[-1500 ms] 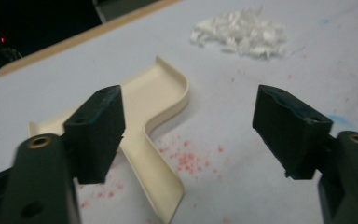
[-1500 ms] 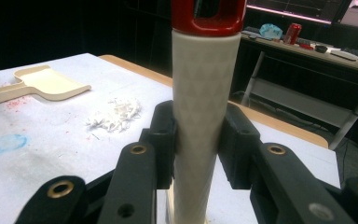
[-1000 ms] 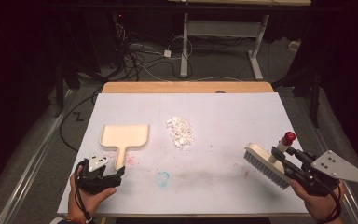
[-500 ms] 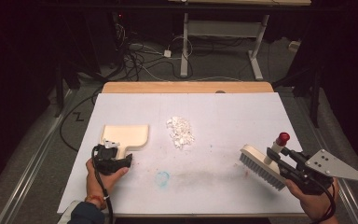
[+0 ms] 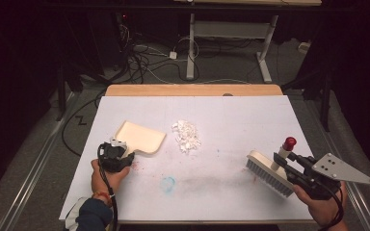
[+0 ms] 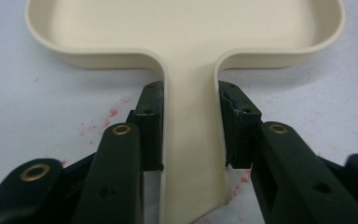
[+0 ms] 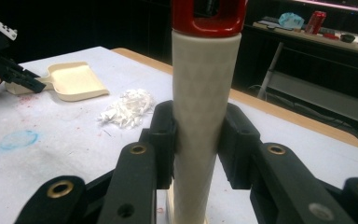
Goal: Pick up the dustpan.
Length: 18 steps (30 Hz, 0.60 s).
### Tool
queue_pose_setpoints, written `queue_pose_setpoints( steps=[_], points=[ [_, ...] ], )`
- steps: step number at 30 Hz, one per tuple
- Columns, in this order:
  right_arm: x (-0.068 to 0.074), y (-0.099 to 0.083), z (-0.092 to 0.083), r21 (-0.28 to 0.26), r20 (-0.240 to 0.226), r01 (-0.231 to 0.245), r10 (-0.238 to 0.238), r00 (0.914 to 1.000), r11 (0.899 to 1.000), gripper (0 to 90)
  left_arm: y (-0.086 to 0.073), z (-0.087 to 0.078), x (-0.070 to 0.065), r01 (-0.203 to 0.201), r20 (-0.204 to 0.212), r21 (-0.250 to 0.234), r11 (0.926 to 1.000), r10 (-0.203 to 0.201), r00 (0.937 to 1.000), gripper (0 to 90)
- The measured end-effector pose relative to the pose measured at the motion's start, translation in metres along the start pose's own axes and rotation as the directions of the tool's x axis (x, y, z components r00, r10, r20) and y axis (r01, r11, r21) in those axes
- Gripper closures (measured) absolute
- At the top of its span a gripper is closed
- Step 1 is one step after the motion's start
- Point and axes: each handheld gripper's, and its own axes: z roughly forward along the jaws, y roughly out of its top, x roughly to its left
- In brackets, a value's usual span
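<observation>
Two grips are on now: the left gripper (image 6: 189, 135) has just been closing, and its pads sit pressed on either side of the cream dustpan's (image 6: 186, 28) flat handle, close under the pan. The right gripper (image 7: 198, 135) is clamped around the hand brush's (image 7: 206, 93) pale handle below its red cap, with the bristle head (image 5: 269, 172) at the right of the table. The dustpan lies flat on the white table sheet (image 5: 231, 120), left of centre, its open lip facing the heap of white paper scraps (image 5: 186, 135) just beside it. To do this well, I'd keep that lip down on the sheet and bring the brush round behind the heap, sweeping it toward the pan. Nothing stands between them; only red and blue chalky smudges (image 5: 167, 183) mark the sheet nearer the person
</observation>
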Motion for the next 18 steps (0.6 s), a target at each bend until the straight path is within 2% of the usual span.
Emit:
queue_pose_setpoints(
  steps=[2, 7, 8, 9, 14, 17, 18],
  points=[
    [0.000, 0.000, 0.002, 0.011, -0.004, 0.002, -0.002, 1.0000, 1.000, 70.0, 0.001, 0.000, 0.000, -0.003, 0.003, 0.004, 1.0000, 0.003, 1.0000, 63.5],
    [0.001, 0.001, 0.003, 0.023, -0.013, 0.010, -0.010, 0.9999, 1.000, 70.0, 0.005, -0.006, 0.005, -0.053, 0.030, 0.033, 0.9981, 0.052, 0.9982, 63.5],
    [0.001, 0.001, 0.003, 0.023, -0.013, 0.010, -0.010, 0.9999, 1.000, 70.0, 0.005, -0.006, 0.005, -0.053, 0.030, 0.033, 0.9981, 0.052, 0.9982, 63.6],
    [-0.001, 0.001, 0.003, 0.021, -0.014, 0.005, -0.004, 0.9999, 1.000, 70.0, 0.004, -0.014, 0.008, -0.053, 0.049, 0.034, 0.9980, 0.052, 0.9975, 63.6],
    [-0.009, -0.001, 0.002, 0.017, 0.002, -0.015, 0.015, 0.9999, 1.000, 70.1, -0.004, -0.033, 0.014, -0.083, 0.062, 0.048, 0.9954, 0.080, 0.9948, 63.6],
    [-0.013, -0.001, 0.003, 0.014, 0.021, -0.013, 0.013, 0.9997, 1.000, 70.1, -0.007, -0.041, 0.015, -0.126, 0.063, 0.064, 0.9900, 0.122, 0.9906, 63.7],
    [-0.014, -0.002, 0.004, 0.016, 0.022, -0.016, 0.016, 0.9996, 1.000, 70.1, -0.007, -0.041, 0.015, -0.126, 0.063, 0.064, 0.9900, 0.122, 0.9906, 63.7]
  ],
)
